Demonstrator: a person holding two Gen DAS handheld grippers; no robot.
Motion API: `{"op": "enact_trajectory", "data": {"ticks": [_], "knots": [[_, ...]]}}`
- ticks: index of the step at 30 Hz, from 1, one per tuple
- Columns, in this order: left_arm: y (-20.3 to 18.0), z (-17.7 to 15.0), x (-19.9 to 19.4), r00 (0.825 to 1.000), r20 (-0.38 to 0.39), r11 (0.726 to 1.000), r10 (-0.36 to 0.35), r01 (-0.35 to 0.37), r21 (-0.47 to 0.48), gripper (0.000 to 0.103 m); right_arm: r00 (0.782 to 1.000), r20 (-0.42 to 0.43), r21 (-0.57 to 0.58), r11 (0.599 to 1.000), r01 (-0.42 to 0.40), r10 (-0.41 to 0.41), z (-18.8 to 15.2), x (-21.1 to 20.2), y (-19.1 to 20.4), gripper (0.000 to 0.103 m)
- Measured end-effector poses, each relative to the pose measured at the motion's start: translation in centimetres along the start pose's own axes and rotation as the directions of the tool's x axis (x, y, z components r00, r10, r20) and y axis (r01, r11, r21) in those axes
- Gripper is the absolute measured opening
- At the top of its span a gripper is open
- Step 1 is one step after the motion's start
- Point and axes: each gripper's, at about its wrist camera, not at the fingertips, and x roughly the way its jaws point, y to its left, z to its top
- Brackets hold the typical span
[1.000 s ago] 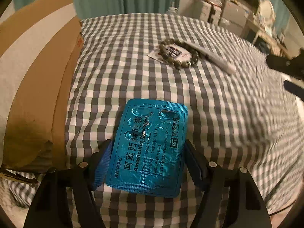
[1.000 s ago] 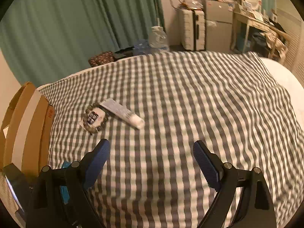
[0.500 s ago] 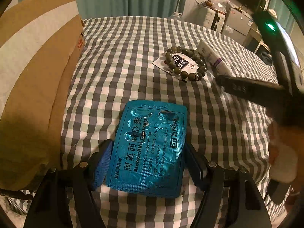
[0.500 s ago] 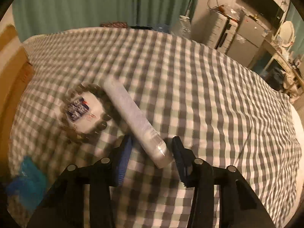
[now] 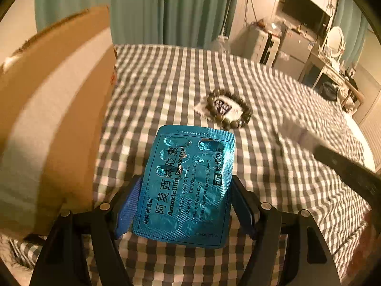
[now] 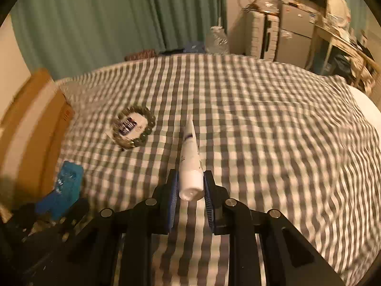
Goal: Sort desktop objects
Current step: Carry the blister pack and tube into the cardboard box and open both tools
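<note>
A checked bed cover (image 6: 262,119) is carrying the items. 1 cardboard box (image 5: 54,109) is standing at its left edge. The left gripper (image 5: 183,202) is clamping a blue blister pack (image 5: 188,183) between its 2 pads, the pack lying flat above the cover. The right gripper (image 6: 190,190) is squeezing the cap end of a white tube (image 6: 190,164), the tube pointing away from the camera. 1 bead bracelet (image 6: 134,126) is ringing a small packet (image 6: 131,126) on the cover, left of the tube.

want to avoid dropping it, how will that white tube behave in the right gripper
The white tube looks round and smooth, so it may roll or slip. The right gripper pinches only its cap end, so the long body could droop.
</note>
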Motion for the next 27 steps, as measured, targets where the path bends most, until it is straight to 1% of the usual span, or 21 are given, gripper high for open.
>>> {"op": "enact_trajectory", "data": {"ticks": [3,5,9,12,14,15,18,20,22,24,26,27], "knots": [[-0.4,-0.5,-1.3,0.999,0.029,1.000,-0.015,0.015,0.001,0.074,0.999,0.019,0.053,0.998,-0.037,0.036,-1.3,-2.7,-0.6,0.021],[-0.8,-0.7,-2.1,0.999,0.029,1.000,-0.029,0.029,-0.003,0.074,0.998,0.011,0.074,0.995,-0.059,0.059,-1.9,-3.7,-0.9,0.021],[-1.3,-0.4,-3.9,0.998,0.041,0.998,-0.054,0.054,-0.014,0.074,0.999,-0.007,0.083,0.996,-0.042,0.043,-3.6,-5.6,-1.2,0.021],[-1.4,0.3,-5.6,0.997,0.052,0.998,-0.060,0.061,-0.017,0.074,0.999,0.005,0.091,0.995,-0.038,0.038,-3.8,-7.4,-1.3,0.021],[-1.0,1.4,-6.9,0.993,0.057,0.994,-0.104,0.106,-0.039,0.074,0.999,0.028,0.101,0.994,-0.043,0.040,-3.3,-9.1,-1.4,0.021],[-0.9,2.0,-7.6,0.991,0.064,0.992,-0.114,0.117,-0.049,0.074,0.998,0.042,0.109,0.993,-0.054,0.049,-3.0,-9.9,-1.6,0.021],[-0.2,4.2,-9.8,0.987,0.093,0.990,-0.128,0.133,-0.051,0.074,0.994,0.078,0.106,0.991,-0.078,0.070,-1.9,-12.5,-1.1,0.021],[0.7,6.2,-11.9,0.981,0.134,0.988,-0.143,0.149,-0.036,0.074,0.992,0.109,0.077,0.994,-0.077,0.069,-1.1,-14.6,-0.2,0.021],[1.9,8.0,-13.4,0.976,0.163,0.988,-0.143,0.149,-0.029,0.074,0.987,0.138,0.050,0.995,-0.087,0.079,-0.2,-16.4,1.0,0.021],[3.6,9.7,-14.7,0.976,0.174,0.990,-0.134,0.140,-0.026,0.074,0.981,0.165,0.022,0.994,-0.106,0.101,0.9,-18.1,2.4,0.021],[5.6,11.1,-15.5,0.978,0.178,0.993,-0.110,0.117,-0.031,0.074,0.973,0.198,-0.024,0.993,-0.119,0.121,1.9,-20.0,4.3,0.021],[6.9,11.6,-15.8,0.981,0.173,0.995,-0.086,0.093,-0.033,0.074,0.969,0.208,-0.046,0.991,-0.124,0.130,2.3,-20.5,5.3,0.021]]}}
